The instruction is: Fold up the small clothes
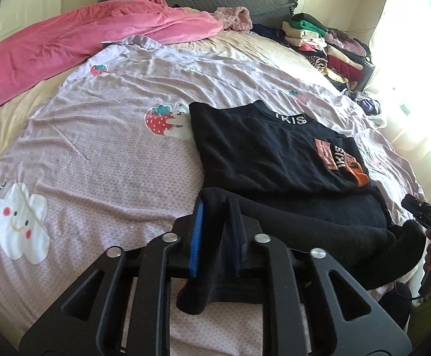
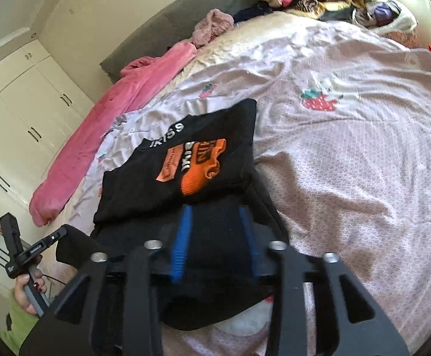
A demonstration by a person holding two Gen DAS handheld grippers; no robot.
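Both the left gripper [image 1: 215,204] and right gripper [image 2: 214,210] are clamped on the hem of the black knit top [image 1: 263,148], whose collar ahead of them reads "IKISS"

- The black top [image 1: 263,148] is soft matt cloth; its folded-up hem shows a finer knit texture, and the orange patch [image 2: 200,163] on its front looks ribbed and woolly.
- The left gripper [image 1: 218,231] and right gripper [image 2: 215,243] are matt black plastic with shiny metal bolts; their fingers carry ribbed blue pads [image 2: 180,252].
- The bed sheet [image 1: 96,154] is thin, creased printed cloth.
- Along the bed's far left edge, the pink blanket [image 1: 67,44] looks plush and velvety.
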